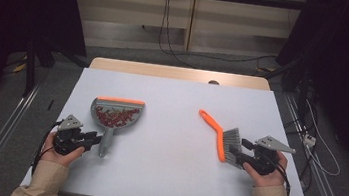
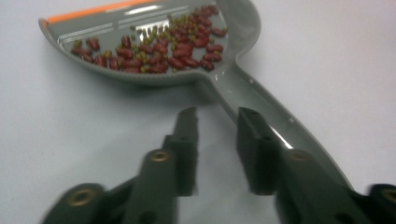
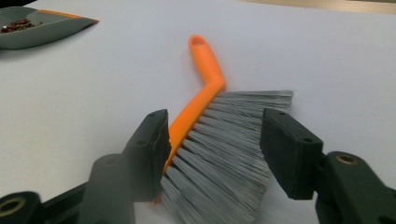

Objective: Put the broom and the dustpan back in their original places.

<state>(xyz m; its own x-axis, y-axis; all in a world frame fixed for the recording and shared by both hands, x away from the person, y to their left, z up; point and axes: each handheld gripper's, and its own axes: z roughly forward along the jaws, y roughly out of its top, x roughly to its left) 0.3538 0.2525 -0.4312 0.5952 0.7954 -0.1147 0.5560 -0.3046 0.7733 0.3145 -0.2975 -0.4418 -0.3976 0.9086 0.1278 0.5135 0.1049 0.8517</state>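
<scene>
Dustpan (image 1: 116,113) lying left of tabletop (image 1: 162,177) centre, holding beans (image 1: 116,116) | brush (image 1: 223,136) lying right | left gripper (image 1: 92,142) parted beside handle, gripping nothing | right gripper (image 1: 236,153) gaping around bristles | sweeping looking finished.

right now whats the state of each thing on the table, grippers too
dustpan: flat on the table, holding red beans, handle toward the left gripper
brush: lying on the table, bristle end between the right gripper's jaws
left gripper: jaws apart, nothing between them, dustpan handle just beside one jaw
right gripper: open, not pressing the brush
</scene>
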